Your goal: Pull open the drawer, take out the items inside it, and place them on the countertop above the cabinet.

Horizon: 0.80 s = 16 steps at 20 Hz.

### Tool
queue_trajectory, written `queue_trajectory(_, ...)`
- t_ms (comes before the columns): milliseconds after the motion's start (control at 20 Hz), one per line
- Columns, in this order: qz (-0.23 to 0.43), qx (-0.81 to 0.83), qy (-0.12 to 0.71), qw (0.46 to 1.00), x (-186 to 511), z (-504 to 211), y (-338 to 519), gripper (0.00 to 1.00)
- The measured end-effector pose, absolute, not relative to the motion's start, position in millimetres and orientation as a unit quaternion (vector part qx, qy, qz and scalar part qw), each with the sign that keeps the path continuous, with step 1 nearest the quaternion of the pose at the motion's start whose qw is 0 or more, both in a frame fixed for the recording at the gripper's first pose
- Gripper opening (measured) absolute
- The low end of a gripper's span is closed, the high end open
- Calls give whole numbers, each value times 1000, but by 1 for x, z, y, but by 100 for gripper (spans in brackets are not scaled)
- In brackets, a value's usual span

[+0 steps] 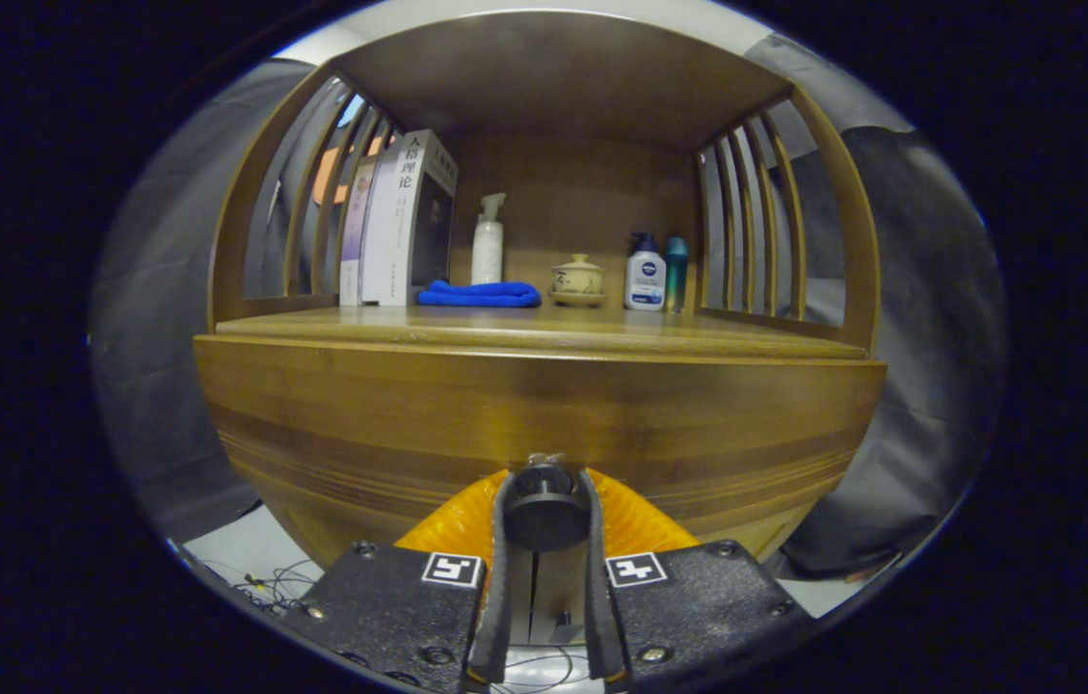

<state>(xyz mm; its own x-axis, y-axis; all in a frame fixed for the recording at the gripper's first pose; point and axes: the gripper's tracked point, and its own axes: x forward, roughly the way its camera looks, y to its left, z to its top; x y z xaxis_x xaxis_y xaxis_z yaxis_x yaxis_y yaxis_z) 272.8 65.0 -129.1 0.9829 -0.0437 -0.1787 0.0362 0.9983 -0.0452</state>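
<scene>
Gripper view, fingers [544, 509] clamped on drawer knob [544, 519] – NIVEA bottle [645, 275] beyond

The drawer front [540, 410] is smooth, satiny wood with banded grain, as is the countertop [544, 333] above. The knob [544, 506], pinched between the gripper [544, 492] fingers, looks like dark matt metal. A soft blue cloth [479, 294] lies folded beside glossy paper-covered books [399, 222], a glazed ceramic lidded cup [578, 279] and smooth plastic bottles [645, 275].

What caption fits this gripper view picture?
Gripper shut on the drawer knob, below a countertop holding books, bottles, a blue cloth and a lidded cup.
</scene>
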Motion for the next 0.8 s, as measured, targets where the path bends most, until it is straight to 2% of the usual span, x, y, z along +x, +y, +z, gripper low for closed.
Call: queue_trajectory(800, -5, -18, 99, 995, 200, -133, 70, 33)
